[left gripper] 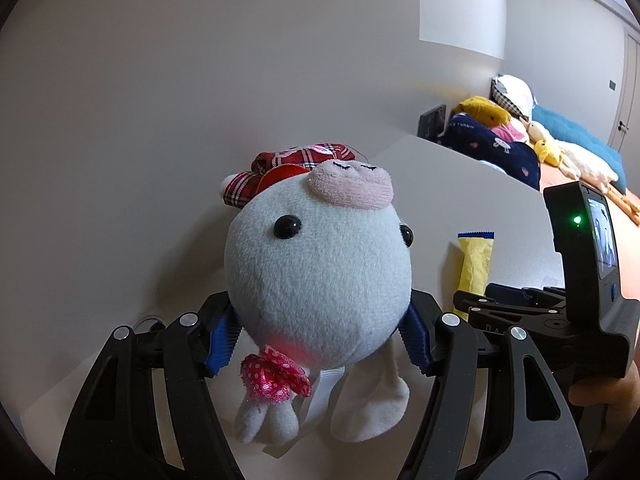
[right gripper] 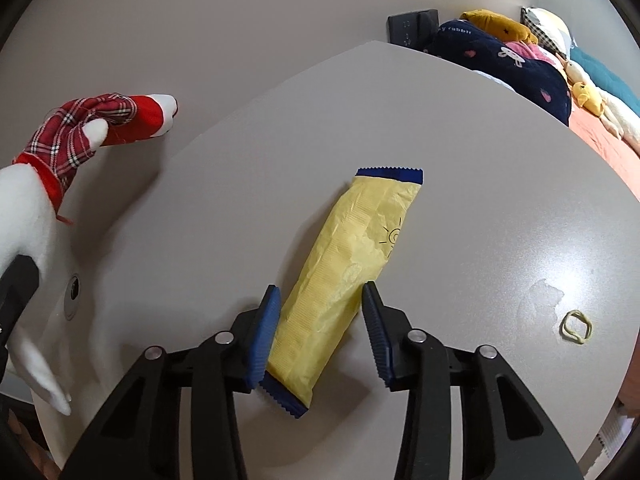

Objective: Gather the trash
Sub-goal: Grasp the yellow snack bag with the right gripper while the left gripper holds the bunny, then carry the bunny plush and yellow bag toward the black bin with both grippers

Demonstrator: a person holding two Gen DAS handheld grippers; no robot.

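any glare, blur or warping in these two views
Left wrist view: sharp, strong fisheye bend at the dark corners; the plush in the left claw bulges large, pink tint under its head. Right wrist view: table edge curves; soft sheen near the rubber band; wrapper between the right claw's pads casts soft shadow.

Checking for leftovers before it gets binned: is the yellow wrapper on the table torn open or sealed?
Looks sealed: the yellow wrapper lies flat on the table, both blue crimped ends intact. Underside hidden.

Left tool (left gripper: 320,336) gripping plush toy (left gripper: 320,272)
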